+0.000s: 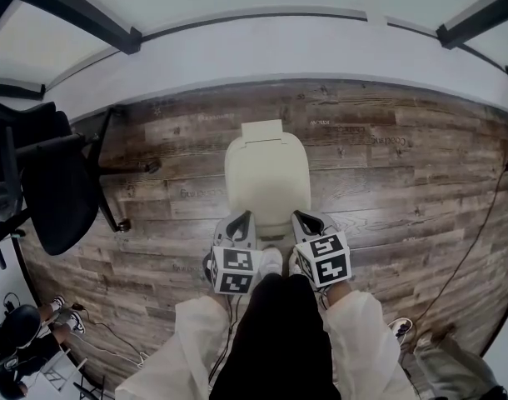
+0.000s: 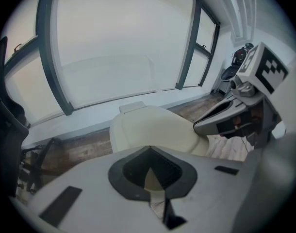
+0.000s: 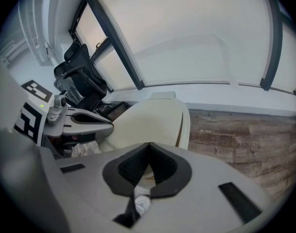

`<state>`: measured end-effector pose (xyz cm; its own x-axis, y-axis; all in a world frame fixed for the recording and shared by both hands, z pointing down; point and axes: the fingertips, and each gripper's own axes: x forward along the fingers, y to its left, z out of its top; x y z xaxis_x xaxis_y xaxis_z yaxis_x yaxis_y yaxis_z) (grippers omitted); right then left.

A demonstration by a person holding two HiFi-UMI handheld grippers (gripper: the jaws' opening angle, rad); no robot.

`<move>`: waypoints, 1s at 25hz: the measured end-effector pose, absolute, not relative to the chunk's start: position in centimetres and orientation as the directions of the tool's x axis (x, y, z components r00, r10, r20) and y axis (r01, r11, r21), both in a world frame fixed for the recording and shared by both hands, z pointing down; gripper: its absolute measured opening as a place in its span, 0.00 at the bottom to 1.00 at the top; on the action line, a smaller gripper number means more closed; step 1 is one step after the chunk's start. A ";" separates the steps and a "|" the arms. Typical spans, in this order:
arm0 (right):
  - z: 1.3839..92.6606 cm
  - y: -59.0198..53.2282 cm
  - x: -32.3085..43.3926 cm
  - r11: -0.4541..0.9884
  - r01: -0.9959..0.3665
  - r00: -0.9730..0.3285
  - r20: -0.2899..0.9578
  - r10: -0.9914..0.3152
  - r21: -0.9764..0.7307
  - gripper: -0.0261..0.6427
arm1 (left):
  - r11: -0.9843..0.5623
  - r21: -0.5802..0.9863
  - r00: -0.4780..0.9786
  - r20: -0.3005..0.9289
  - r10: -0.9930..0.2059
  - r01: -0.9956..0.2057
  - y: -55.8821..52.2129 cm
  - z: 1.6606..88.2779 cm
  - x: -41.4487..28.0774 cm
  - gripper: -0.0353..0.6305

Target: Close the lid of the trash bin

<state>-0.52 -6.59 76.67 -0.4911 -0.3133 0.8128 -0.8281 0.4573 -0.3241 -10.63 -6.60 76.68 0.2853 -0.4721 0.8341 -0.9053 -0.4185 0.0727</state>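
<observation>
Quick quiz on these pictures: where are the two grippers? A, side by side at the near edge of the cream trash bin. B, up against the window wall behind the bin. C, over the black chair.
A: in the head view the left gripper and the right gripper sit side by side at the near edge of the cream trash bin, while the black chair stands off to the left.

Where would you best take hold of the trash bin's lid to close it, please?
Probably its near rounded edge, from the person's side and above: the lid looks hinged at the far tab, so the near edge swings freest, and the left gripper and right gripper sit right by it.
</observation>
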 end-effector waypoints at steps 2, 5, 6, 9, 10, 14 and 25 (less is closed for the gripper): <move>77.2 -6.4 -0.5 0.455 -0.829 -0.488 0.818 -0.305 -0.325 0.07 | -0.420 0.076 0.286 0.839 -0.463 -0.904 -6.4 77.2 -10.6 0.06; 77.9 -6.3 -0.6 0.451 -0.830 -0.484 0.824 -0.294 -0.327 0.07 | -0.420 0.082 0.287 0.844 -0.452 -0.904 -6.3 77.9 -10.7 0.06; 78.2 -6.2 -0.5 0.450 -0.831 -0.483 0.826 -0.291 -0.327 0.07 | -0.420 0.085 0.288 0.846 -0.449 -0.904 -6.2 78.1 -10.6 0.06; 78.8 -6.1 -0.5 0.446 -0.833 -0.478 0.832 -0.282 -0.328 0.07 | -0.422 0.091 0.290 0.851 -0.437 -0.902 -6.1 78.7 -10.6 0.06; 79.1 -6.0 -0.5 0.444 -0.834 -0.476 0.834 -0.279 -0.327 0.07 | -0.423 0.092 0.291 0.853 -0.433 -0.902 -6.0 79.0 -10.6 0.06; 80.0 -5.9 -0.5 0.439 -0.838 -0.468 0.841 -0.271 -0.325 0.07 | -0.425 0.096 0.292 0.857 -0.424 -0.900 -5.9 79.8 -10.6 0.06; 81.8 -5.8 -0.5 0.435 -0.842 -0.453 0.857 -0.246 -0.320 0.07 | -0.430 0.109 0.297 0.868 -0.399 -0.896 -5.8 81.6 -10.5 0.06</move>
<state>-0.50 -5.83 81.82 -0.4533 -0.2460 0.8568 -0.8415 0.4351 -0.3203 -10.53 -5.79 81.58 0.2969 -0.3989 0.8676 -0.8962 -0.4300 0.1090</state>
